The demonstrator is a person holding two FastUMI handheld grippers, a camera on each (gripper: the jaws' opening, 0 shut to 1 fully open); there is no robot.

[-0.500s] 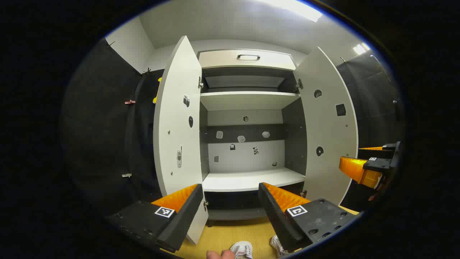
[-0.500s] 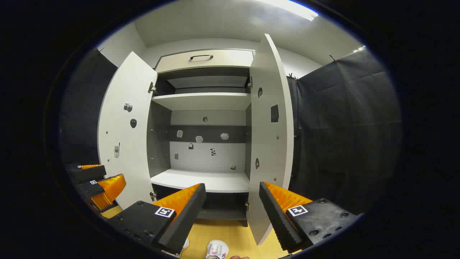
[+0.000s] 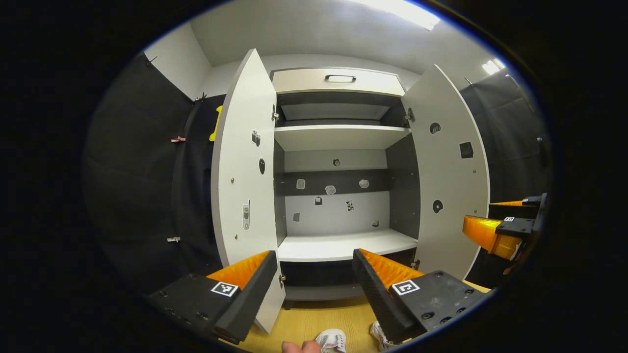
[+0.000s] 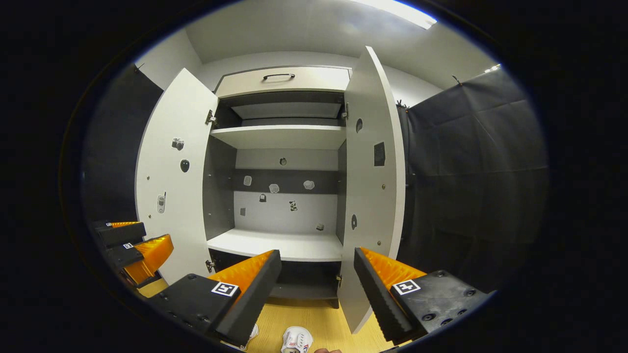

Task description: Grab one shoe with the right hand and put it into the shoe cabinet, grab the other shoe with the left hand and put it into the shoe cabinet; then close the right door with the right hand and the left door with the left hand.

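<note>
while both grippers, left and right, are held open and empty before the cabinet, a shoe could be fumbled if grabbed blind.

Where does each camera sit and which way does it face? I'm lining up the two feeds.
Left gripper view: rides the left gripper, facing the open shoe cabinet; own fingers open, right gripper at the right edge.
Right gripper view: rides the right gripper, facing the same cabinet; own fingers open.
Shared: cabinet, white shoes on the floor.

Bright ceiling light overhead, sharp focus, edges fisheye-bent.
</note>
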